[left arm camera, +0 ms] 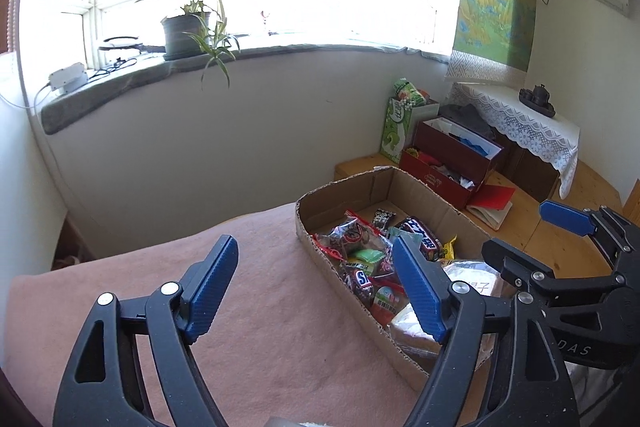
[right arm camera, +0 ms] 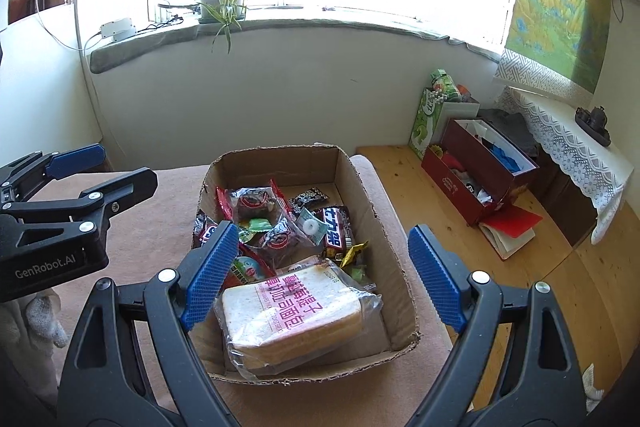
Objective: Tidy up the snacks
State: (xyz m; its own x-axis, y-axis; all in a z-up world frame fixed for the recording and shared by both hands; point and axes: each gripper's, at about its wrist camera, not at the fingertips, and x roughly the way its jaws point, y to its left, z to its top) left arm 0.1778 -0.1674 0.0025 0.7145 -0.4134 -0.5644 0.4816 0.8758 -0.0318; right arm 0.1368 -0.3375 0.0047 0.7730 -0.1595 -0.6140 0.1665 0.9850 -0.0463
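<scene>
Snacks in crinkly wrappers fill the shallow brown cardboard box that sits on the pink cloth-covered surface, with a clear-bagged loaf of sliced white bread lying at the near end and, behind it, a heap of chocolate bars in dark wrappers, red-edged cake packets and small green sweets. We hold both tools above the scene: the left claw hangs over the pink cloth beside the box with its blue pads apart and nothing between them, while the right claw hovers directly over the bread, its jaws likewise spread and empty. We judge that everything visible is already in the box, so what remains is tidying the pile. The risks from here look plain enough: the bread is soft and would crush under a hard squeeze, its slick bag could slip from the pads, and a claw pushed into the loose heap might snag a neighbouring wrapper or shove the light box along the cloth towards the edge by the wooden floor.
</scene>
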